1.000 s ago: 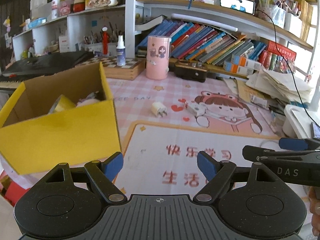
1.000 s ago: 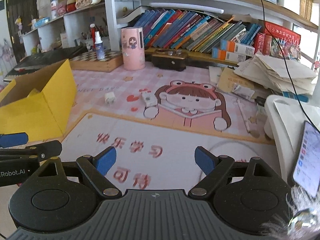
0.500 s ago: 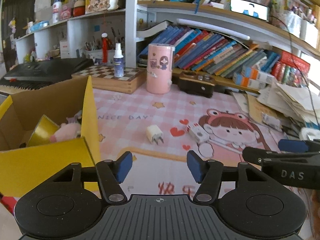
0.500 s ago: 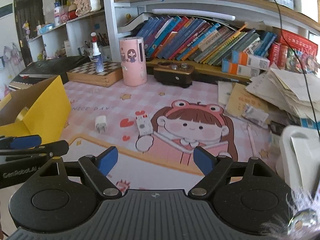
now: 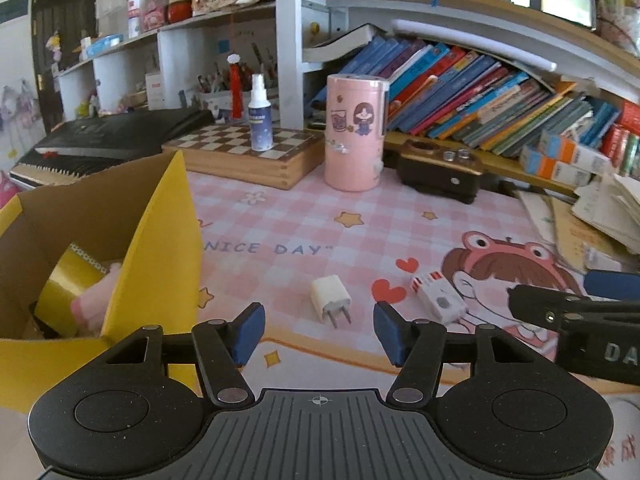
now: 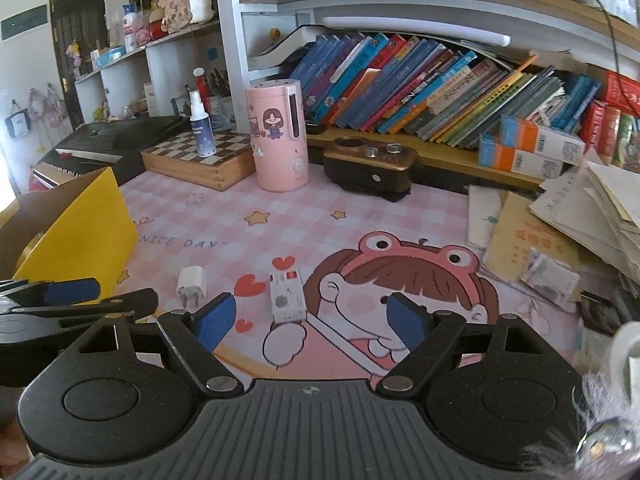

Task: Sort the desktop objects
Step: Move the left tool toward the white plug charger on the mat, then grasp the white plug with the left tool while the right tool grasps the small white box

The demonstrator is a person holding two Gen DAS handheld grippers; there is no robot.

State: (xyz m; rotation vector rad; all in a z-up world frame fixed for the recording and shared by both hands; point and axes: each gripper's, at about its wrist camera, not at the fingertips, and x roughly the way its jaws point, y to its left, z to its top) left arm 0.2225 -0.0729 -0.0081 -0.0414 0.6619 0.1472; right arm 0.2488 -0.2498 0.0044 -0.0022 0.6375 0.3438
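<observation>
A white charger plug (image 5: pixel 329 299) lies on the pink desk mat, just ahead of my open, empty left gripper (image 5: pixel 319 330). It also shows in the right wrist view (image 6: pixel 192 282). A small white and red box (image 5: pixel 438 297) lies to its right, and in the right wrist view (image 6: pixel 285 296) it sits just ahead of my open, empty right gripper (image 6: pixel 310 320). A yellow cardboard box (image 5: pixel 160 248) at the left holds a yellow tape roll (image 5: pixel 68 280) and something pink.
A pink cylinder (image 5: pixel 355 132), a chessboard box (image 5: pixel 244 152) with a spray bottle (image 5: pixel 260 114), and a dark device (image 5: pixel 440 172) stand at the back. Leaning books fill the shelf behind. Loose papers (image 6: pixel 568 216) pile up at the right.
Both grippers have moved forward over the mat toward the charger plug and the small box. The left jaws narrowed, then opened wider again. The yellow box now sits further left.
</observation>
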